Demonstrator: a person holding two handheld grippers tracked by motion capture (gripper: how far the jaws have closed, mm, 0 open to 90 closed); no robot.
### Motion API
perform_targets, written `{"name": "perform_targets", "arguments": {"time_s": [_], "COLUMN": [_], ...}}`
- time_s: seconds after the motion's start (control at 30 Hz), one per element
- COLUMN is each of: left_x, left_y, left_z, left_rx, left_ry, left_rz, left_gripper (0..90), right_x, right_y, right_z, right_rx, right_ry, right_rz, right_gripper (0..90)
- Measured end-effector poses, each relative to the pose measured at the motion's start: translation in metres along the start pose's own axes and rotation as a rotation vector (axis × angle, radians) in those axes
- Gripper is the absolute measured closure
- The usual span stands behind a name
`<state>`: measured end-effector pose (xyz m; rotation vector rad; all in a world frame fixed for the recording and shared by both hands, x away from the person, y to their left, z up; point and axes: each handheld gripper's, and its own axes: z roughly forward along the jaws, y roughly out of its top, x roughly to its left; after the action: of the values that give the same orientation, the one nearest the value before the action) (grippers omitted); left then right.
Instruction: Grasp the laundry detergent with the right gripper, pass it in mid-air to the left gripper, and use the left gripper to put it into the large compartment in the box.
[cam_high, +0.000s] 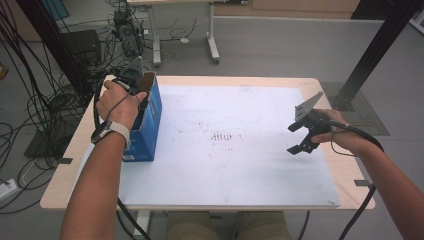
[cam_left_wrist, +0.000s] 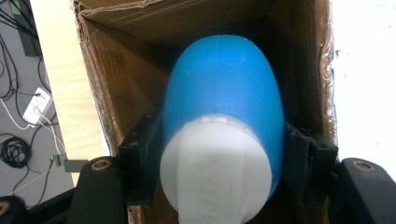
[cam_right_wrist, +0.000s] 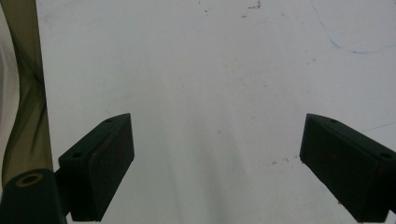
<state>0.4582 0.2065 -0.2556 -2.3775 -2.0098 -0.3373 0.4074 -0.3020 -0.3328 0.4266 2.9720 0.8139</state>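
Blue bottle (cam_left_wrist: 224, 88) sits clenched in the left gripper (cam_left_wrist: 223, 163) inside the cardboard box (cam_high: 150, 117) at the table's (cam_high: 310, 82) left edge, ready for lifting; the right gripper (cam_high: 298, 137) hangs released.

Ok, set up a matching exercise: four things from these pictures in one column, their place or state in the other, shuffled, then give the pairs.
Things
1. blue plastic bottle with a white cap
2. open blue cardboard box
3. left gripper
4. right gripper

Place or state
A. open above the white table mat
B. stands at the mat's left edge
C. inside the box
D. shut on the bottle

Pairs: 1-C, 2-B, 3-D, 4-A
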Motion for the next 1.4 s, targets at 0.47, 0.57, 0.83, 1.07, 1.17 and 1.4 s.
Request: {"name": "perform_targets", "arguments": {"time_s": [0.47,0.57,0.83,1.07,1.17,1.4], "left_x": [0.001,0.0,0.002,0.007,0.009,0.008], "left_y": [0.0,-0.001,-0.001,-0.004,-0.004,-0.005], "left_z": [0.0,0.0,0.001,-0.001,-0.004,-0.017], "left_rx": [-0.008,-0.013,-0.018,-0.039,-0.045,-0.074], "left_ry": [-0.006,-0.002,-0.006,-0.009,-0.041,-0.078], "left_rz": [0.002,0.007,0.007,-0.004,-0.01,0.003], "left_gripper": [37.3,37.3,34.1,24.5,19.3,16.0], "right_x": [0.001,0.001,0.002,0.002,0.002,0.003], "right_y": [0.0,0.0,0.001,0.001,0.002,0.004], "right_z": [0.001,0.001,0.002,0.002,0.003,0.005], "right_rx": [0.001,0.001,0.001,0.006,0.008,0.008], "right_ry": [0.003,0.003,0.004,0.006,0.006,0.012], "right_rz": [-0.001,0.0,-0.008,-0.003,-0.006,-0.006], "right_gripper": [10.3,10.2,10.1,10.1,10.1,10.1]}}
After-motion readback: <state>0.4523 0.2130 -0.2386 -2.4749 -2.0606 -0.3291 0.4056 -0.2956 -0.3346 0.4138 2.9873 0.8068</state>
